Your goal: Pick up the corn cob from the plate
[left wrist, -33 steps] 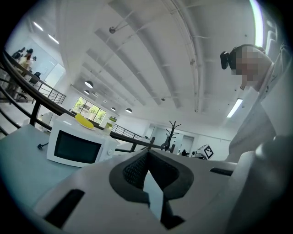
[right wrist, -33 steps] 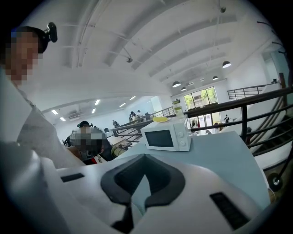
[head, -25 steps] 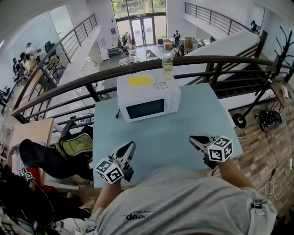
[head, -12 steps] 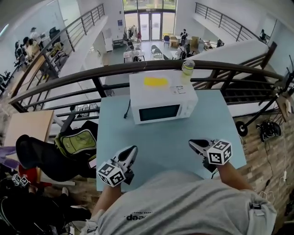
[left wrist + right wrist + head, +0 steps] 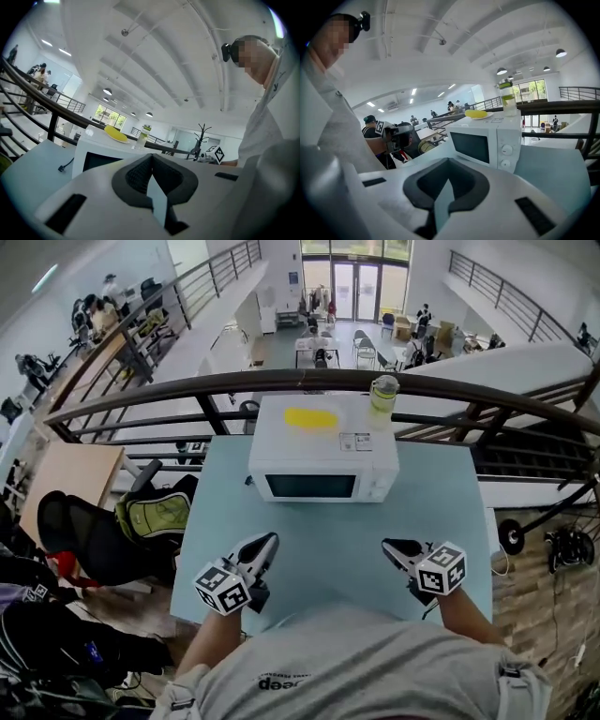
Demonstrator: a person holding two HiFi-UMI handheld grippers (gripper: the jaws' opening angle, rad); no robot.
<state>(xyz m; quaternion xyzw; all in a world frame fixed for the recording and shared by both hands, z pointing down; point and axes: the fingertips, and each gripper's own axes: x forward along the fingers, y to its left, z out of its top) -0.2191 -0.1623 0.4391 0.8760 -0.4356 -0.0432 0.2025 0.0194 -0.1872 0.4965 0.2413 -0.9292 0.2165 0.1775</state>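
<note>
Head view puts the corn cob point(image 5: 310, 417) on its plate point(image 5: 487, 115) atop the microwave point(image 5: 323, 460), untouched (no part of the pickup is done). We hold the left tool point(image 5: 268, 540) and right tool point(image 5: 388, 546) closed and empty at the tabletop's point(image 5: 441, 512) near edge.

Seen from above, a person wears a light grey short-sleeved T-shirt point(image 5: 356, 662) with small dark lettering point(image 5: 281, 681) on the front; the left gripper point(image 5: 265, 542) and right gripper point(image 5: 386, 546) have white bodies and dark, ribbed pads point(image 5: 136, 176); each bears a marker cube point(image 5: 223, 588) printed in black-and-white squares.
</note>
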